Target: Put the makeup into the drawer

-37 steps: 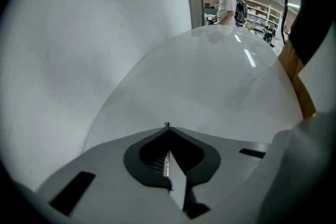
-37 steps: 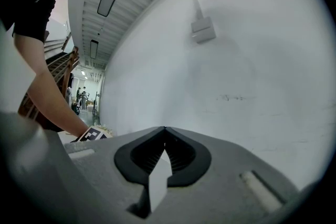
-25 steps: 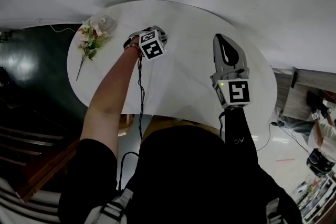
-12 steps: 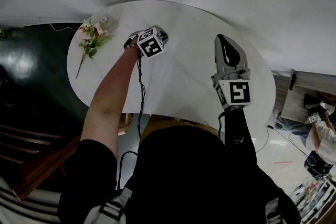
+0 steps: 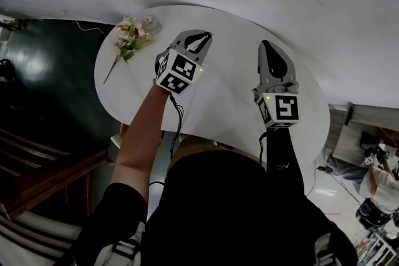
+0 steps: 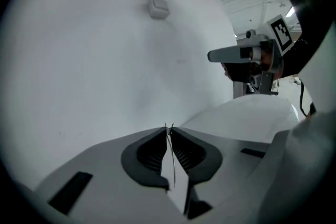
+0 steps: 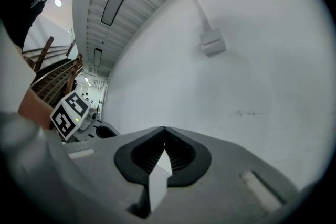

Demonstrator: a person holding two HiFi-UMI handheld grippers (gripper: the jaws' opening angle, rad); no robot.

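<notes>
No makeup and no drawer show in any view. Over the white round table [image 5: 218, 103], my left gripper [image 5: 204, 35] is lifted and points toward the far wall. Its jaws have just been closing, and in the left gripper view the fingertips [image 6: 169, 130] meet. Only a thin dark line shows between the pads; I cannot tell whether it is a thing. My right gripper [image 5: 266, 44] hovers level to its right, apart from it. Seen from its own camera, the right gripper [image 7: 165, 129] is shut with nothing in it.
A small bunch of flowers [image 5: 131, 40] and a clear glass piece [image 5: 149, 23] lie at the table's far left. A white wall with a cable duct and a box [image 7: 212, 42] stands behind. Dark floor and stairs [image 5: 37, 159] lie left; a person [image 5: 380, 171] is at lower right.
My left gripper has risen off the table near the flowers and tipped from pointing down to pointing forward. The right gripper has lifted slightly. The head view has shifted.
</notes>
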